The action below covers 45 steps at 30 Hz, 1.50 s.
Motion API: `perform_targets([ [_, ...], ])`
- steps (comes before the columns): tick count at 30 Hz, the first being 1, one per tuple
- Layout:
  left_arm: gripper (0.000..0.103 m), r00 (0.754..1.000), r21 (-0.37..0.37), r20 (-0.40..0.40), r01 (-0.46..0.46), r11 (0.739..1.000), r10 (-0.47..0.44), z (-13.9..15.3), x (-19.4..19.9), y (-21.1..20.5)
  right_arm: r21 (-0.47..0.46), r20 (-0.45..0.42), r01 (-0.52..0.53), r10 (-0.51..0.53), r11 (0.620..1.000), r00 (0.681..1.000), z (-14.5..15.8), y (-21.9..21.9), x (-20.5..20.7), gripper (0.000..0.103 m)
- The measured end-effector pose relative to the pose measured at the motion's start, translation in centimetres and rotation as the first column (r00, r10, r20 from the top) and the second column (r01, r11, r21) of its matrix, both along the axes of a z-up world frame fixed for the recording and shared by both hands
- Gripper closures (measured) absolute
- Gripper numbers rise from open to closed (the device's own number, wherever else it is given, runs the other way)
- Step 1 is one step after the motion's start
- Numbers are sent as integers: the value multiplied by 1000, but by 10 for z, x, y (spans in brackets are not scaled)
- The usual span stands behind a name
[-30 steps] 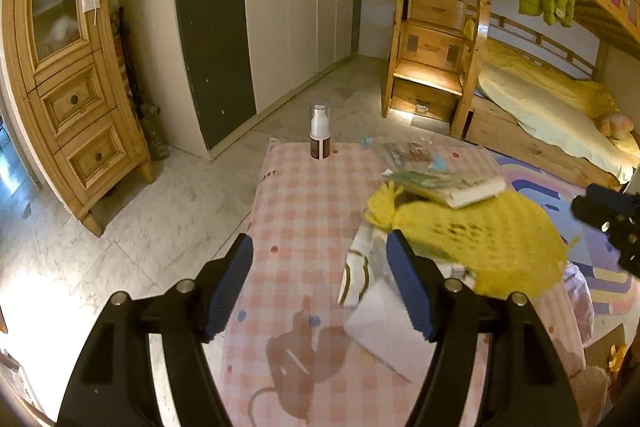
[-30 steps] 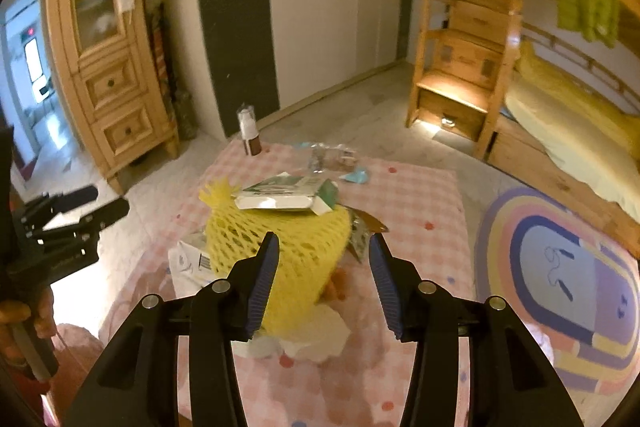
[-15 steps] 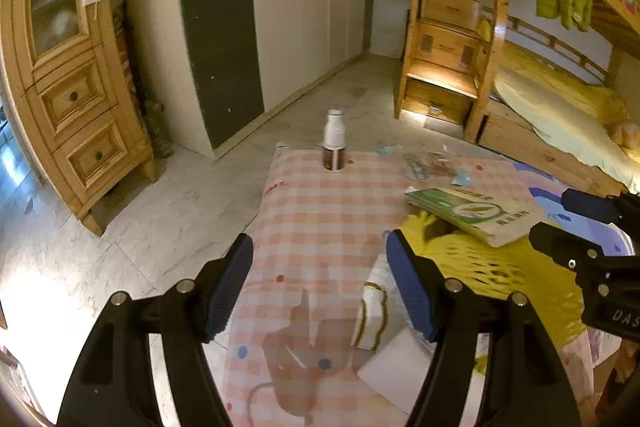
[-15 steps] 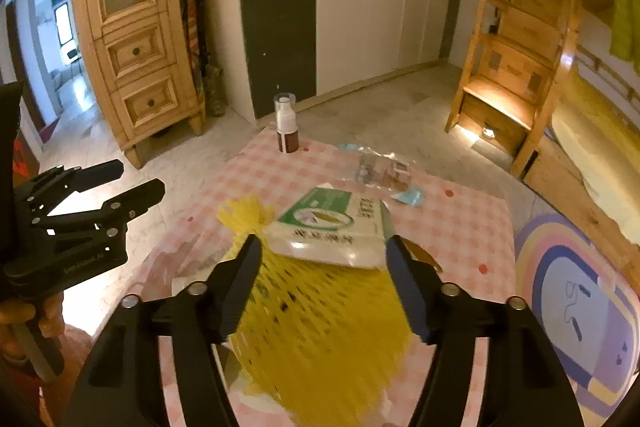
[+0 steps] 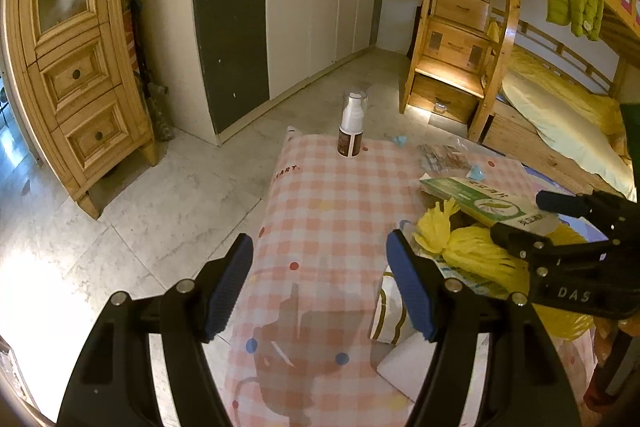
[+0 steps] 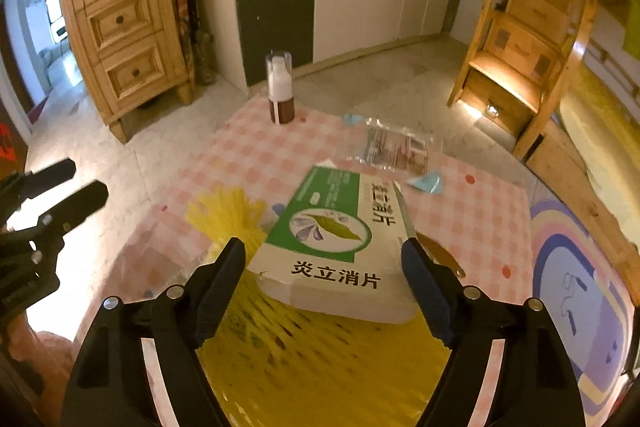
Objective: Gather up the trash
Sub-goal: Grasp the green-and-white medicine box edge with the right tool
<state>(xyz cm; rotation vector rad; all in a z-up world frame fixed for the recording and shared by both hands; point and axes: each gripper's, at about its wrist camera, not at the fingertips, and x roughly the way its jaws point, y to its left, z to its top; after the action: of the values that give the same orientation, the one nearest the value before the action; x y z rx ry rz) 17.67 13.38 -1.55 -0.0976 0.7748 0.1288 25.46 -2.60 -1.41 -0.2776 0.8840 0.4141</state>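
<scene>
1. While its jaws are opening, the R gripper [image 6: 322, 281] is seen astride a green-white box [image 6: 340, 239]; pads not pressing it.
2. Box is rested on yellow net [image 6: 320, 359], on pink checked cloth [image 6: 248, 163].
3. L gripper [image 5: 320, 287] is held wide, nothing between jaws, over bare cloth.
4. Wrapper [image 6: 396, 147] and bottle [image 6: 280, 91] are noted further back.

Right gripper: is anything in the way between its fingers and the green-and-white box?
Nothing visible. The right gripper has its jaws opening, one on each side of the green-and-white box, which lies uncovered on the yellow net. The pads are not yet on it.
</scene>
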Motion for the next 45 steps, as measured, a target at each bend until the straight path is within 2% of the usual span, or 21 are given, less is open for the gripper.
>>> perform_targets([
  [5, 36, 1000, -5, -8, 12, 1000, -12, -4, -2, -3, -28, -17, 15, -15, 999, 1000, -11, -5, -3, 31],
  [12, 36, 1000, 0, -12, 22, 1000, -22, -5, -8, -11, -50, 16, 37, -36, 998, 999, -18, -9, -13, 35],
  [20, 36, 999, 14, -8, 33, 999, -33, 0, -12, -22, 13, 61, 53, -54, 998, 997, -2, -18, -22, 72],
  [23, 36, 999, 20, -3, 34, 999, -34, 3, -15, -24, 39, 94, 84, -88, 996, 992, 10, -26, -25, 81],
  [27, 36, 999, 33, 12, 40, 999, -41, 11, -20, -30, 106, 137, 155, -169, 982, 976, 32, -52, -24, 86],
  [33, 36, 996, 55, 35, 76, 996, -78, 22, -32, -49, 243, 108, 249, -281, 937, 953, 52, -103, -24, 89],
  [36, 36, 994, 65, 39, 99, 993, -102, 26, -39, -59, 272, 109, 268, -306, 924, 946, 57, -122, -37, 90],
  [40, 36, 989, 70, 38, 142, 987, -145, 27, -53, -78, 299, 89, 288, -327, 910, 941, 53, -141, -62, 90],
  [45, 36, 979, 69, 20, 201, 977, -203, 20, -74, -101, 330, 13, 325, -348, 886, 937, 28, -166, -100, 91],
])
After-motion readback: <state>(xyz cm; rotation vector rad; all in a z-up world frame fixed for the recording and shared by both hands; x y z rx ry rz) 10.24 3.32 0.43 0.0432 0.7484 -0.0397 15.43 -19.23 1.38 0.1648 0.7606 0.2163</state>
